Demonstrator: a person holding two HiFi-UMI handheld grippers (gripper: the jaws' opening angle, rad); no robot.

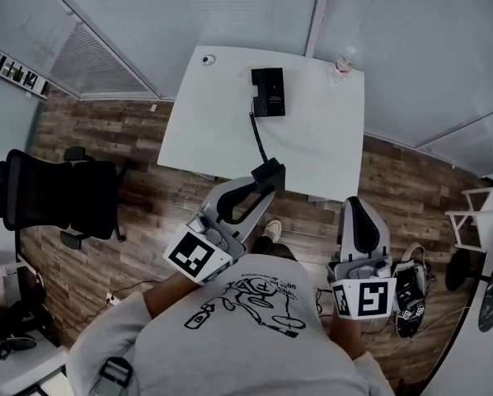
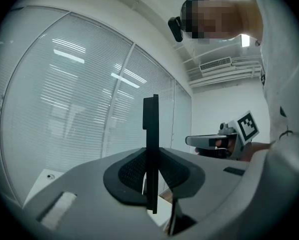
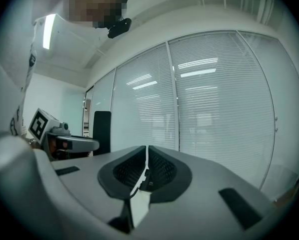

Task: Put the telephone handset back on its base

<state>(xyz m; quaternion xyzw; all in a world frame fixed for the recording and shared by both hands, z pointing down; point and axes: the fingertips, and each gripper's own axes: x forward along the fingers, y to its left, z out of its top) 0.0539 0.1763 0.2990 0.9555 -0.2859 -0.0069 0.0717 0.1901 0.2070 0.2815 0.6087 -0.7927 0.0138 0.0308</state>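
Worktop (image 1: pixel 312 155) carries the telephone base (image 1: pixel 268 91) near its far edge. Handset (image 1: pixel 269 172), tethered by its cord (image 1: pixel 257 134), sits short of the near edge, clenched in the left tool (image 1: pixel 265 185), seemingly for carrying back. Right tool (image 1: pixel 356 206) is closed on nothing, idle.

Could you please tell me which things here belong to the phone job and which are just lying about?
For the job:
handset, clamped in the left gripper; its cord; phone base on the table.

Lying about:
bottle at the table's far right corner; office chair off to the left.
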